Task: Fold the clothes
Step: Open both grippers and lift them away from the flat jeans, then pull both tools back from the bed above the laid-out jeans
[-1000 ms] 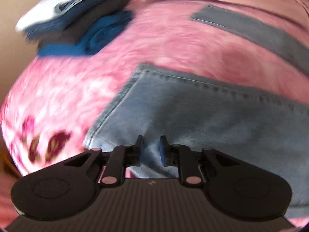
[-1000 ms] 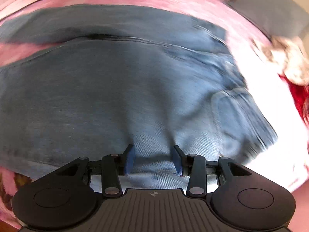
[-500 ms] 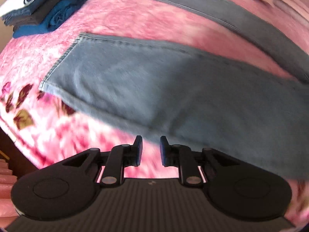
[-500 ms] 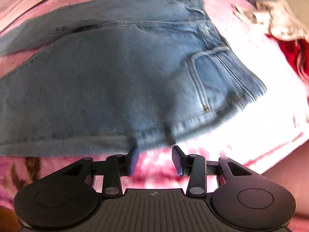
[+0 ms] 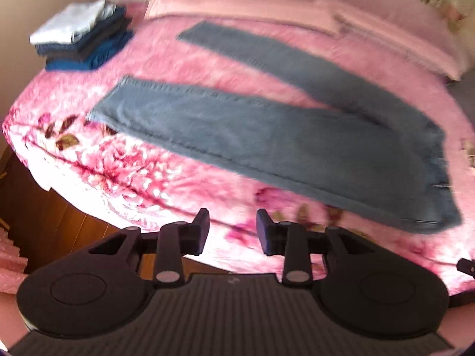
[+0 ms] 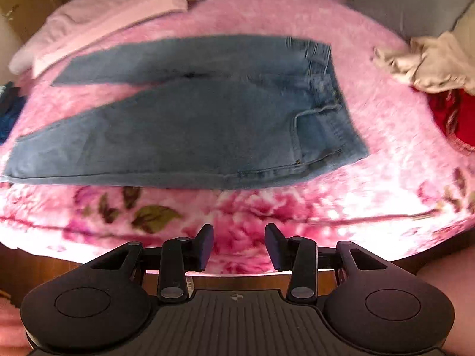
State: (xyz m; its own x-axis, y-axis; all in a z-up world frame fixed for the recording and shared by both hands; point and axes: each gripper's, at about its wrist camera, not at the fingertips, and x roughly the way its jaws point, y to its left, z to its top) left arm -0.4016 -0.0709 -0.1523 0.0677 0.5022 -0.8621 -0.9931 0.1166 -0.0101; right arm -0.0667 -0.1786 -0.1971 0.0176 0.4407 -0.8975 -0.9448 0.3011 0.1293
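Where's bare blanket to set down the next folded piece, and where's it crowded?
Free: the floral strip of blanket between the jeans and the near bed edge; also the wedge between the two legs. Crowded: the folded stack at the far left corner, the beige and red clothes at right.

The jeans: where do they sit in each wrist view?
Left wrist: jeans run diagonally across the middle, waistband at right.
Right wrist: jeans fill the centre, waistband and pocket at right.
Shared landmark: the stack of folded clothes, cut off at the left edge.
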